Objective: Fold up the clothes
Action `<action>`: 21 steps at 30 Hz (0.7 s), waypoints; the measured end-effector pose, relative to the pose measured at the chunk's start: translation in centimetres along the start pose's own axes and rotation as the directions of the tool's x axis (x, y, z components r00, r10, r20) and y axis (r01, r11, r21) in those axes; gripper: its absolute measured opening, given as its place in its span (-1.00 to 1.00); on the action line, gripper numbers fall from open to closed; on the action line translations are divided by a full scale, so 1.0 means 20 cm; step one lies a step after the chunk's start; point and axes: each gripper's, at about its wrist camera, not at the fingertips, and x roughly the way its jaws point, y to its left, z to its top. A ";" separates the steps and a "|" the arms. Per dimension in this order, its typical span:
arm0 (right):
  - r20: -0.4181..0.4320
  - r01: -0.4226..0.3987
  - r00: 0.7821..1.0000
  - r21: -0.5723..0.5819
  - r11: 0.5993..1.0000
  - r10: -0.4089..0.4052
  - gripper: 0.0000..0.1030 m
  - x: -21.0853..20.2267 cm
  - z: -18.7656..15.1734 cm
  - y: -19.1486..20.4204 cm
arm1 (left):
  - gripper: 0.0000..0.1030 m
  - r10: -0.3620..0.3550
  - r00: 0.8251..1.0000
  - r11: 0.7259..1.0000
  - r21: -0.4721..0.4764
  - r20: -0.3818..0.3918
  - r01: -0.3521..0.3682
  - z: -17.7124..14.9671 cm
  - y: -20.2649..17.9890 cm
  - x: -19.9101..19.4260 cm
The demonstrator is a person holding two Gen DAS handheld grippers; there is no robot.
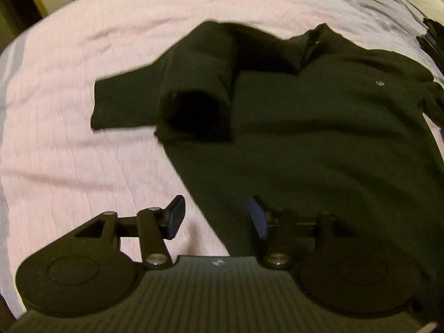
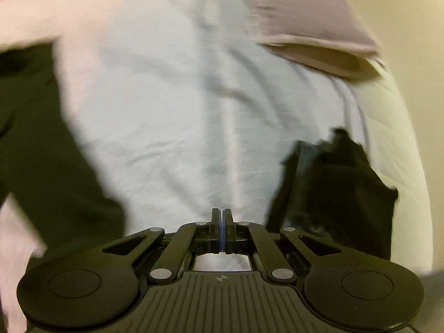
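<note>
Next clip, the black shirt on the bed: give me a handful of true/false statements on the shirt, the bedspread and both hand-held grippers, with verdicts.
1. The left hand-held gripper is open with nothing between its fingers. True.
2. The right hand-held gripper is wide open. False: its fingers are shut together, gripping nothing.
3. The black polo shirt lies on a pink bedspread. True.
4. Both sleeves are spread flat outward. False: the left-side sleeve is already folded over onto the shirt.
5. The shirt is white with stripes. False: it is plain black with a small chest logo.
</note>
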 end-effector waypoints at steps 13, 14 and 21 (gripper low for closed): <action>-0.134 -0.631 0.760 0.082 0.772 0.635 0.52 -0.17 -0.49 0.97 | 0.23 -0.222 0.960 0.931 -0.328 -0.171 0.157 -0.45 -0.02 -0.12; -0.152 -0.652 0.739 0.083 0.754 0.656 0.52 -0.18 -0.55 1.01 | 0.23 -0.262 0.946 0.923 -0.336 -0.189 0.188 -0.49 -0.05 -0.12; -0.235 -0.695 0.667 0.148 0.704 0.707 0.51 -0.14 -0.90 1.13 | -0.98 -0.330 0.916 0.927 -0.259 -0.228 0.270 -0.62 -0.22 -0.12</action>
